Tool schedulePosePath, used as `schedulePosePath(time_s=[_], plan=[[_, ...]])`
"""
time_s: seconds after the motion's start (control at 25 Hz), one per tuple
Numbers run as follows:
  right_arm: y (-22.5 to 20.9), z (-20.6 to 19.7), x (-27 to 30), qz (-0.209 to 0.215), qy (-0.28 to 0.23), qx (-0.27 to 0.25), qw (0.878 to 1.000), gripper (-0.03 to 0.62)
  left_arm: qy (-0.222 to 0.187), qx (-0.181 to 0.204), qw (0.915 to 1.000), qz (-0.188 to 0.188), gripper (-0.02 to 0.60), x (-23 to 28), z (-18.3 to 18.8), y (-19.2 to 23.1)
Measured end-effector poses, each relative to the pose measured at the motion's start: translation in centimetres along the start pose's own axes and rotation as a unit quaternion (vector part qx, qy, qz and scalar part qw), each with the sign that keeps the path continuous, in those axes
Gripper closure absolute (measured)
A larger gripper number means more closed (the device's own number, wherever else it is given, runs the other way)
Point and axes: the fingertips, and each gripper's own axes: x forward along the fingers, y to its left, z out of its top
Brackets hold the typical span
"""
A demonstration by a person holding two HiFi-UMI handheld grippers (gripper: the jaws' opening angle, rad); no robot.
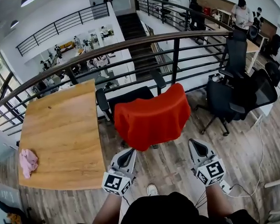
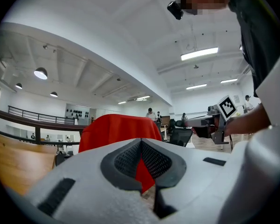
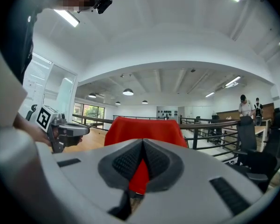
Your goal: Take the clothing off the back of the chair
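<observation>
Clothing hangs red over the chair back, spread crosswise dead ahead of left claw and right claw, both closed on nothing. Left looks slightly nearer the hem, I think.

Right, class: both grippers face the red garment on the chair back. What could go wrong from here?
The left gripper and right gripper are shut; unopened, they would likely shove the red garment instead of gripping it. It caps the back of the chair, which a sideways pull may drag along.
</observation>
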Motion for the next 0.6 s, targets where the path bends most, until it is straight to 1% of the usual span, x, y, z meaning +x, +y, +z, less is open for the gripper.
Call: schedulePosePath(time_s=[0.2, 0.4, 0.48, 0.6], plan=[[-2.2, 0.6, 1.4, 0.002, -0.002, 0.003, 1.0, 0.586, 0.0, -0.005, 0.9996, 0.028, 0.565, 0.3, 0.5, 2.6], [-6.4, 0.2, 3.1, -0.007, -0.002, 0.014, 1.0, 0.586, 0.01, 0.004, 0.9978, 0.066, 0.566, 1.6, 0.4, 5.1], [-8.0, 0.0, 3.9, 0.0, -0.001, 0.02, 1.0, 0.586, 0.012, 0.009, 0.9963, 0.084, 0.565, 2.1, 0.7, 5.8], [-10.0, 0.2, 5.6, 0.022, -0.002, 0.013, 1.0, 0.586, 0.019, 0.009, 0.9933, 0.114, 0.565, 2.8, 0.9, 6.6]])
